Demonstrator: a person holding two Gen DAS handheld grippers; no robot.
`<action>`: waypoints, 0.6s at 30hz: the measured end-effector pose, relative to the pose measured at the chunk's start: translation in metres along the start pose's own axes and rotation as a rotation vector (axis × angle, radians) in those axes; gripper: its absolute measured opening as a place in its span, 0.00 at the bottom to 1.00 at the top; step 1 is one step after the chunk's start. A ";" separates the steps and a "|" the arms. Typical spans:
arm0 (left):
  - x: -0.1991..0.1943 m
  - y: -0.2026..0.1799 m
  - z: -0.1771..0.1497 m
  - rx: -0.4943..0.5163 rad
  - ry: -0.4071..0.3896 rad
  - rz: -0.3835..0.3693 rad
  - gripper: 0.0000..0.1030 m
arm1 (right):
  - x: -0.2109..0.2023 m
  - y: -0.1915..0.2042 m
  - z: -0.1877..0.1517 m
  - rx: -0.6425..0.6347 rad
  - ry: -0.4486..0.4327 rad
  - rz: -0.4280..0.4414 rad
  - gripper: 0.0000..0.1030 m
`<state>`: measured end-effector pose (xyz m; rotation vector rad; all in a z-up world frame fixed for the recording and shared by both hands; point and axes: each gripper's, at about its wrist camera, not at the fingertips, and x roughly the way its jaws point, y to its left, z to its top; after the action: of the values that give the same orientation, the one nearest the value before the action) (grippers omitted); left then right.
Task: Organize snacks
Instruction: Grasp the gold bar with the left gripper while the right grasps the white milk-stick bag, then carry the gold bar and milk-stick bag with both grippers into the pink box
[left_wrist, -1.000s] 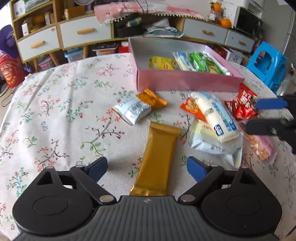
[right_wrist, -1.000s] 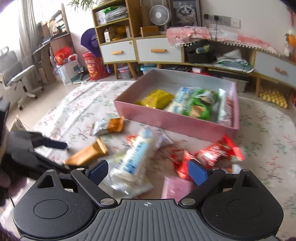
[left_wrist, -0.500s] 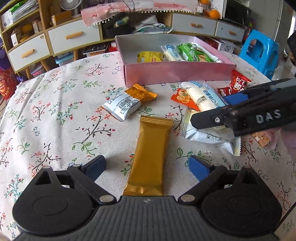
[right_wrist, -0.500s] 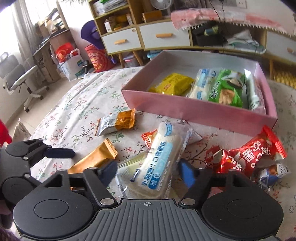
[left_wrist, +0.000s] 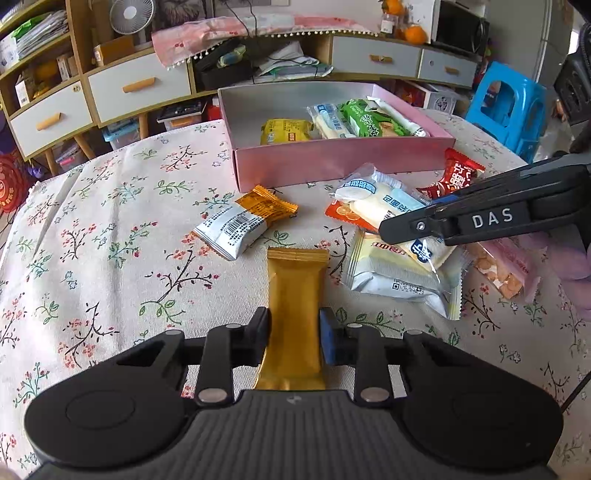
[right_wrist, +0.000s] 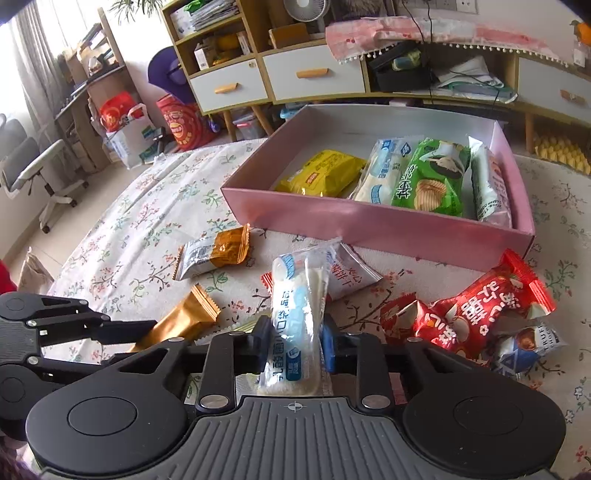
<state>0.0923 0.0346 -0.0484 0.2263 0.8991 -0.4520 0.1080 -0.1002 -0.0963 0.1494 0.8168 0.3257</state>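
The left claw (left_wrist: 293, 334) was closing on the gold wafer bar (left_wrist: 293, 295), its pads pressed against both long edges of the wrapper, which lay flat on the floral-clothed surface (left_wrist: 110, 240). The right claw (right_wrist: 293, 345) was clamped on a clear-wrapped white cream bread roll (right_wrist: 295, 317) with light blue Chinese lettering, its far end tilted up off the pile. From the left view, that claw's black arm bore the white letters "DAS".

Just beyond the gold bar lay a small white-and-orange packet (left_wrist: 242, 225) showing a barcode. To the right sat a flat white packet (left_wrist: 402, 277) with a QR code, a red bag (right_wrist: 480, 306) with white Chinese characters, a pink bag of small biscuits (left_wrist: 502, 269) and a small blue-and-silver candy (right_wrist: 524, 347) whose label began "TRUF"; the rest could not be read.

The pink box (right_wrist: 369, 225) stood at the far side of the surface, holding a yellow packet (right_wrist: 325, 177), a blue-and-white roll (right_wrist: 380, 170), a green chips bag (right_wrist: 428, 181) picturing ridged crisps, and a white packet (right_wrist: 487, 184) against the right wall.
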 end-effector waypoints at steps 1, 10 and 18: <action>0.000 0.000 0.001 -0.005 0.003 0.002 0.25 | -0.001 0.000 0.001 0.004 -0.002 0.002 0.24; -0.006 0.006 0.009 -0.095 0.004 -0.019 0.25 | -0.012 -0.006 0.009 0.068 -0.016 0.041 0.22; -0.013 0.008 0.019 -0.151 -0.021 -0.021 0.25 | -0.024 -0.013 0.016 0.126 -0.042 0.066 0.22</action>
<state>0.1022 0.0380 -0.0264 0.0738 0.9113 -0.4032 0.1074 -0.1211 -0.0718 0.3008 0.7925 0.3322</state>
